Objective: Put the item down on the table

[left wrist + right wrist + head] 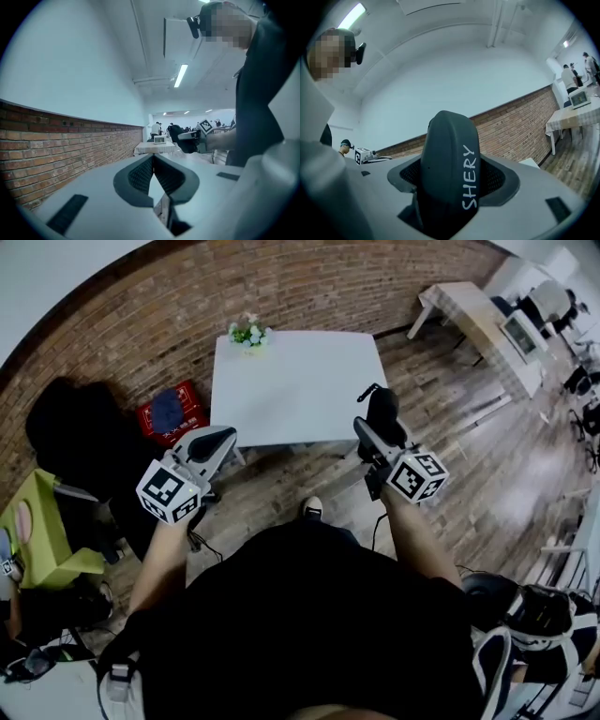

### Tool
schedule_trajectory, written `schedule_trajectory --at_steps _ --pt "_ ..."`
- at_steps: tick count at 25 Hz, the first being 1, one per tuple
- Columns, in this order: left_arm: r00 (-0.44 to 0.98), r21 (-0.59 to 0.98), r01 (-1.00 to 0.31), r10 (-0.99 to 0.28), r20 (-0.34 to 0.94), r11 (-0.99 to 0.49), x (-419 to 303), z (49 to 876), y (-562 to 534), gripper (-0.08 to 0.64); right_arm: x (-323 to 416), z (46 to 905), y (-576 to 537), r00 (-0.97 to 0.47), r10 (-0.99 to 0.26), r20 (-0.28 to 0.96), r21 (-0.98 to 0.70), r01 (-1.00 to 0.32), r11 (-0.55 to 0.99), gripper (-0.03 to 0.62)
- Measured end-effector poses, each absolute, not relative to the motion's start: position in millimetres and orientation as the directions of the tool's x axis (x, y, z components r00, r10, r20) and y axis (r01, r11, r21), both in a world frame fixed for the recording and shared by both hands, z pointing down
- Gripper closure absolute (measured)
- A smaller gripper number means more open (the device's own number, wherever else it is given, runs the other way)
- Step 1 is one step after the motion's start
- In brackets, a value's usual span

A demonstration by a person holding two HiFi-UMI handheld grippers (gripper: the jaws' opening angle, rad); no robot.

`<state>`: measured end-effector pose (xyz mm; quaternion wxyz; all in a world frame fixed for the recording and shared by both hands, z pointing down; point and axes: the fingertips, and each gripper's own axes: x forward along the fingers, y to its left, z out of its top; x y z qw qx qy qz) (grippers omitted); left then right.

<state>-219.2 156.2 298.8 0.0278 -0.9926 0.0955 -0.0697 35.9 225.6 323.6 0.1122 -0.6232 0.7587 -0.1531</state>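
Ahead stands the white table (300, 390). The right gripper (380, 427) clamps a dark "SHERY" case (450, 168) in the air, well apart from it. The left gripper (223, 440) is closed and empty. I judge the placing is not yet done.

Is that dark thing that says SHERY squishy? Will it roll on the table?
Probably stiff: the dark thing keeps its rounded shape between the fingers. Its smooth curved shell might slip or rock on the white table.
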Motion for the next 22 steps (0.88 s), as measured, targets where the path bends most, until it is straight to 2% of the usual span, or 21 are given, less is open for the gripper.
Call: schedule_trajectory --at_steps 22 --pt "0.947 -0.099 -0.235 -0.251 0.199 -0.967 -142 331 112 0.549 118 339 155 -0.259 -0.966 0.005 -0.400 -0.886 0.235 0.241"
